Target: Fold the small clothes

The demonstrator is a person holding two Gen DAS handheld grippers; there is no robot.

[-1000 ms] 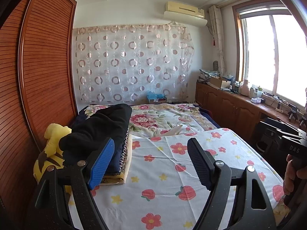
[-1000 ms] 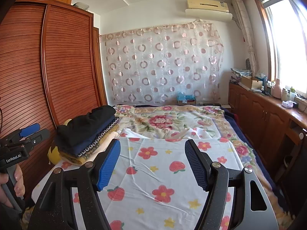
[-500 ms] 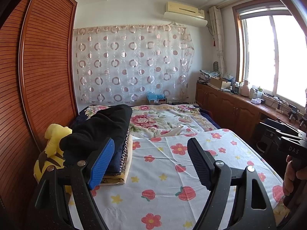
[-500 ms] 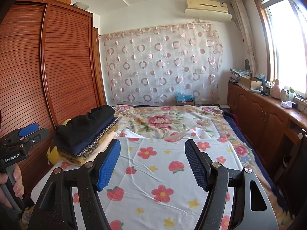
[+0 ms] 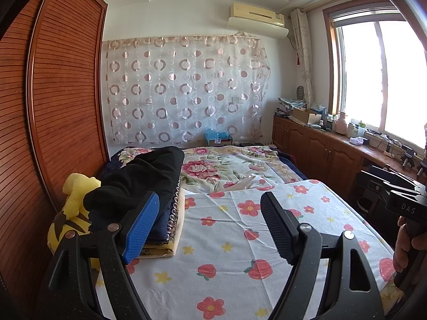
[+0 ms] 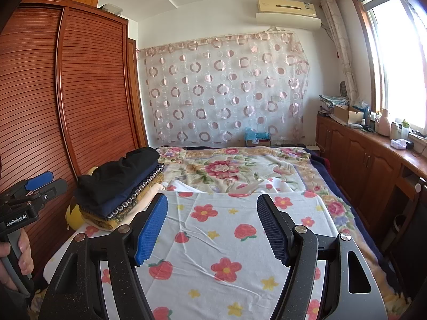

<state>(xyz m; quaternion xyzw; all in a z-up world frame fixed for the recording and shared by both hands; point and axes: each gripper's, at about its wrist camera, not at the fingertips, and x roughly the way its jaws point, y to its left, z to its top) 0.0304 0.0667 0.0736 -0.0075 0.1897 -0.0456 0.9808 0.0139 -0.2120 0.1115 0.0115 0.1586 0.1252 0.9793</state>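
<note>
A stack of folded clothes, black on top with navy and patterned pieces below, rests at the bed's left side. A white cloth printed with red flowers and strawberries lies spread flat over the bed. My left gripper hovers open above that cloth, just right of the stack, nothing between its fingers. My right gripper is open too, above the cloth's middle and empty. Each gripper appears at the edge of the other's view, held by a hand.
A yellow plush toy is wedged between the stack and the wooden wardrobe on the left. A floral quilt covers the far bed. Wooden cabinets with clutter on top line the right wall under the window.
</note>
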